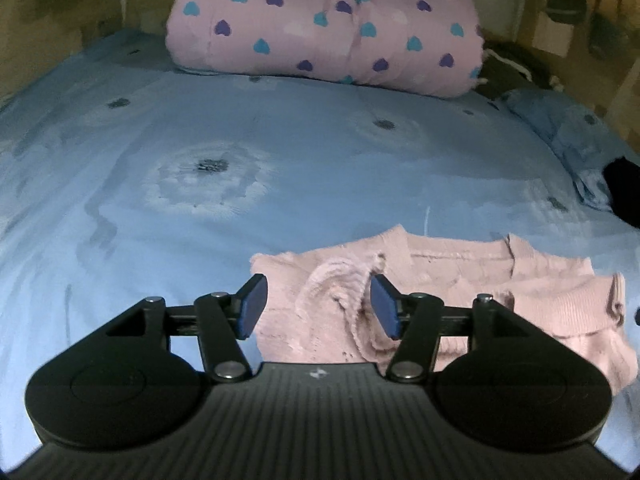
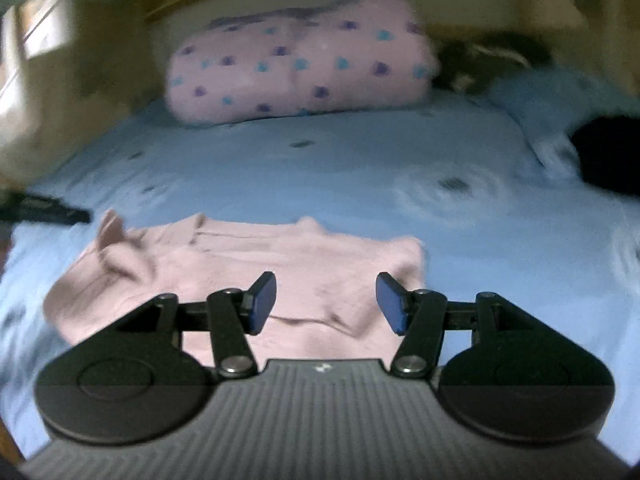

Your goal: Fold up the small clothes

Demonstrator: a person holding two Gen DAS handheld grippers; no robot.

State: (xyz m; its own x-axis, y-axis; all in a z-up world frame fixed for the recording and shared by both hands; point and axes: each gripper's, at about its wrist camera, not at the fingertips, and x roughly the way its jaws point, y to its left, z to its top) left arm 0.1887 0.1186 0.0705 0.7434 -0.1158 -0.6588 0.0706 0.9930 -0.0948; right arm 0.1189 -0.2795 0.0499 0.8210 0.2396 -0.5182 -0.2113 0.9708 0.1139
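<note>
Hovering over one pink knitted sweater on the blue flowered bedsheet, both grippers stood apart and empty.

Motion blur smeared the right wrist view, so the sweater's stitches were unreadable there; its near edge hid behind the left gripper and right gripper. One rolled, heart-printed quilt lay beyond; a black shape was cut off at the frame's edge.
</note>
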